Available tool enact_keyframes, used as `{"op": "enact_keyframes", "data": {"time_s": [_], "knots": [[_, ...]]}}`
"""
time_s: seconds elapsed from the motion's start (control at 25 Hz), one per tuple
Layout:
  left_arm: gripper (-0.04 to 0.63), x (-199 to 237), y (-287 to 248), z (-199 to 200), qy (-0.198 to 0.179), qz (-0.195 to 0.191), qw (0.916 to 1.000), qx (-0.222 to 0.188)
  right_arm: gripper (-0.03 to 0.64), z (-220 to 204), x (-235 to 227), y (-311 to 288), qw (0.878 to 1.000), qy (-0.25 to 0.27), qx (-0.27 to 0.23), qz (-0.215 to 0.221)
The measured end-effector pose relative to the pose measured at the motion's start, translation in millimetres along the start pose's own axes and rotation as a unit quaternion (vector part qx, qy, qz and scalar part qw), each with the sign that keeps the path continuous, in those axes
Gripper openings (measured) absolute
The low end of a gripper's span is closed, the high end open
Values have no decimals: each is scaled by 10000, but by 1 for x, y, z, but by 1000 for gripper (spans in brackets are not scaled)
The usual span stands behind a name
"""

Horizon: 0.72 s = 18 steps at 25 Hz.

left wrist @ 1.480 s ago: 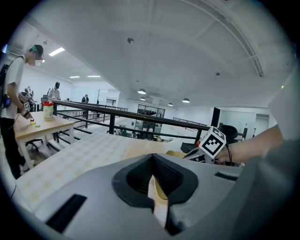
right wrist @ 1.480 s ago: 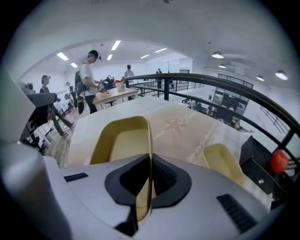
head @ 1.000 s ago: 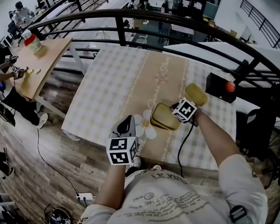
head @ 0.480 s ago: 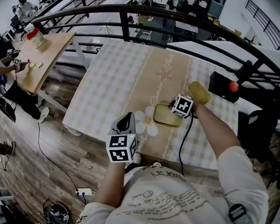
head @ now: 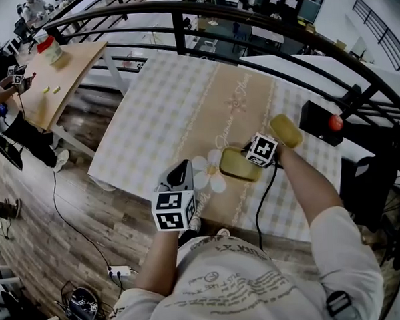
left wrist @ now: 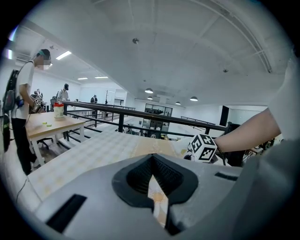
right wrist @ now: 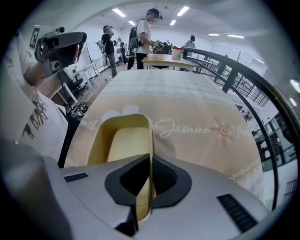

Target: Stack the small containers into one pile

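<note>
While downturned, right gripper (right wrist: 150, 158) grips container (right wrist: 121, 140).

Your right gripper (right wrist: 150, 161) clamps the right wall of the first container (right wrist: 123, 140), which sits to its left over the table (head: 171, 117). The second container (head: 286, 131) lies just beyond. Your left gripper (head: 182, 169) hangs well left.
</note>
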<state>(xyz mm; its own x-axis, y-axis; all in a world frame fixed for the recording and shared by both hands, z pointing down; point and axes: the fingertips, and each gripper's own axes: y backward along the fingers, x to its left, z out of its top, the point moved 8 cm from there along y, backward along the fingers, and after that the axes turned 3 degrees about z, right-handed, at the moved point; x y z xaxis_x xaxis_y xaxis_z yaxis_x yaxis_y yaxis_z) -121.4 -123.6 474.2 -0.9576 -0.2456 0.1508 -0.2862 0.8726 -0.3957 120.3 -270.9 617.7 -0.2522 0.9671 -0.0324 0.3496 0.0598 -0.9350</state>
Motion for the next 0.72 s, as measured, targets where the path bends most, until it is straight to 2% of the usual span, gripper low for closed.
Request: {"op": "enact_keyframes", "data": {"time_s": [0.16,0.28,0.52,0.72], "knots": [[6,1,-4,-4,11,-11,10000,58,10,-1,-1,-5,9999,76,95,-119],[6,1,-6,-4,19,-10,10000,68,57,0,-3,-10,9990,199,37,-395],[6,2,-9,-2,28,-30,10000,66,114,-1,1,-11,9992,92,-39,-399],[6,-2,-14,-1,-2,-99,9999,48,115,-5,4,-1,9964,-36,-498,-692]]}}
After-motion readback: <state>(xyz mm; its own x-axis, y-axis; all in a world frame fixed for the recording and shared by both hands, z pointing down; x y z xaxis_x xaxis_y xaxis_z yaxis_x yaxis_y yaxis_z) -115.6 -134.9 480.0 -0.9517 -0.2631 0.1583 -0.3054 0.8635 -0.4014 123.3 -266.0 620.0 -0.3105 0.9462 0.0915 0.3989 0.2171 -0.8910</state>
